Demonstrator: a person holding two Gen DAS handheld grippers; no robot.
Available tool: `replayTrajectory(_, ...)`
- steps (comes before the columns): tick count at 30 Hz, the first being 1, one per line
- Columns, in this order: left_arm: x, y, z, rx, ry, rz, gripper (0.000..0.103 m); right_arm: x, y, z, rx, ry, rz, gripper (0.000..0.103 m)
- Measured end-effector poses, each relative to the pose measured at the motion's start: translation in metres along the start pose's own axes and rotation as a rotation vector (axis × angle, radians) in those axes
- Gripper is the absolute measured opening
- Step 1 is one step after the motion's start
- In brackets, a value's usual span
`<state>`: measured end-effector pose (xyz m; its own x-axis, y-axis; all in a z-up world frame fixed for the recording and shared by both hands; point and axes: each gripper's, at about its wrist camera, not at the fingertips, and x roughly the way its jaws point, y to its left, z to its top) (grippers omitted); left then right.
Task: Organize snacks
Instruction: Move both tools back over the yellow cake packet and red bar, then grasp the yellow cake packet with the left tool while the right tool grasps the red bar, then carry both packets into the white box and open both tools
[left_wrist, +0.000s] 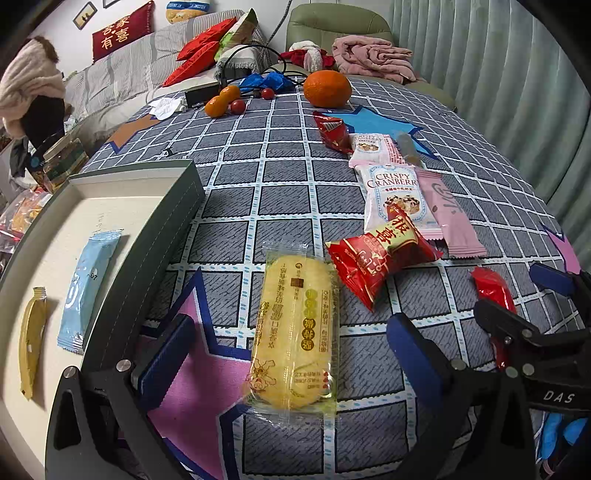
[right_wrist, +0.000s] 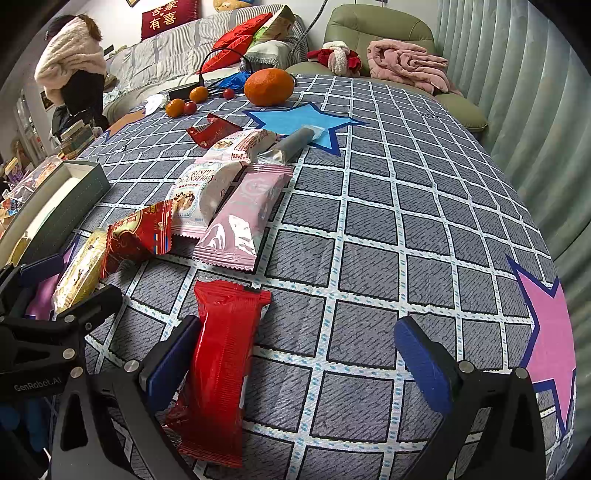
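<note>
since both tools are spread wide and grip nothing, the left tool (left_wrist: 291, 365) is set astride the yellow cake packet (left_wrist: 295, 328) and the right tool (right_wrist: 295, 362) beside the red packet (right_wrist: 221, 365); further off, the tray (left_wrist: 162, 236) is kept near on the surface (left_wrist: 280, 192) for loading.

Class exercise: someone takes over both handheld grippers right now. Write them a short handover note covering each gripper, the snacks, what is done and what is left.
Left gripper: open, straddling the yellow cake pack, not gripping.
Right gripper: open, the plain red packet lying against its left finger, not gripped.
Done: light blue packet and yellow sachet lie in the tray.
Left on the tablecloth: those two, the red patterned packet, two cranberry packs, pink packet, grey stick, small red packet.
</note>
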<state>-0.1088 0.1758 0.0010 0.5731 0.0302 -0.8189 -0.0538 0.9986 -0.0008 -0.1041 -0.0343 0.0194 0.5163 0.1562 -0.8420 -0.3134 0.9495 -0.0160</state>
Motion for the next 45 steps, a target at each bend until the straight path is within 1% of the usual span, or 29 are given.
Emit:
replayTrajectory(9,0.000,0.000,0.000,0.001,0.001,0.000,0.103,0.000,0.000,0.000,-0.001,0.002,0.000,0.103)
replayTrajectory(11,0.000,-0.001,0.001,0.004,0.007,0.002,0.103,0.000,-0.001,0.001,-0.003,0.017,-0.001,0.103)
replayTrajectory(12,0.000,-0.002,0.002,0.005,0.014,0.004,0.103,0.001,-0.001,0.004,-0.003,0.033,-0.002,0.103)
replayTrajectory(14,0.001,-0.002,0.006,0.008,0.048,0.002,0.103,0.003,-0.001,0.009,-0.006,0.086,0.001,0.103)
replayTrajectory(16,0.002,-0.003,0.011,0.017,0.088,-0.003,0.102,0.004,-0.001,0.012,-0.011,0.118,0.004,0.103)
replayTrajectory(17,0.002,-0.004,0.012,0.019,0.107,-0.010,0.099,0.003,0.000,0.012,-0.018,0.132,0.006,0.103)
replayTrajectory(18,0.001,-0.005,0.013,0.025,0.117,-0.015,0.094,0.003,0.001,0.012,-0.026,0.135,0.008,0.100)
replayTrajectory(19,-0.002,-0.008,0.014,0.038,0.124,-0.024,0.090,0.001,0.002,0.012,-0.037,0.134,0.012,0.097)
replayTrajectory(20,-0.003,-0.011,0.014,0.045,0.127,-0.033,0.082,-0.001,0.005,0.012,-0.049,0.134,0.014,0.090)
replayTrajectory(21,-0.005,-0.013,0.013,0.054,0.129,-0.042,0.071,-0.003,0.008,0.013,-0.058,0.134,0.016,0.080)
replayTrajectory(22,-0.007,-0.016,0.013,0.064,0.131,-0.053,0.065,-0.005,0.011,0.013,-0.064,0.136,0.020,0.073)
replayTrajectory(23,-0.010,-0.018,0.012,0.073,0.134,-0.067,0.050,-0.007,0.014,0.014,-0.067,0.138,0.024,0.056)
replayTrajectory(24,-0.012,-0.018,0.012,0.078,0.137,-0.078,0.042,-0.009,0.017,0.015,-0.071,0.142,0.030,0.039)
replayTrajectory(25,-0.015,-0.018,0.010,0.075,0.146,-0.099,0.040,-0.009,0.019,0.016,-0.070,0.146,0.038,0.032)
replayTrajectory(26,-0.017,-0.016,0.009,0.068,0.148,-0.119,0.040,-0.010,0.020,0.016,-0.064,0.150,0.054,0.029)
replayTrajectory(27,-0.020,-0.013,0.007,0.054,0.151,-0.142,0.040,-0.012,0.019,0.015,-0.046,0.151,0.089,0.027)
replayTrajectory(28,-0.024,-0.010,0.004,0.036,0.148,-0.163,0.040,-0.013,0.016,0.013,-0.016,0.156,0.135,0.026)
replayTrajectory(30,-0.030,-0.006,0.001,0.030,0.137,-0.168,0.040,-0.016,0.012,0.010,0.031,0.167,0.180,0.026)
replayTrajectory(34,-0.046,0.005,0.003,0.014,0.104,-0.188,0.040,-0.023,0.004,0.003,0.080,0.175,0.198,0.026)
replayTrajectory(38,-0.061,0.015,0.007,-0.002,0.063,-0.205,0.040,-0.034,-0.002,0.005,0.113,0.160,0.210,0.026)
replayTrajectory(41,-0.072,0.025,0.009,-0.017,0.034,-0.212,0.040,-0.041,0.001,0.011,0.118,0.146,0.216,0.026)
replayTrajectory(45,-0.082,0.040,0.011,-0.043,0.007,-0.212,0.040,-0.049,0.015,0.021,0.093,0.123,0.221,0.026)
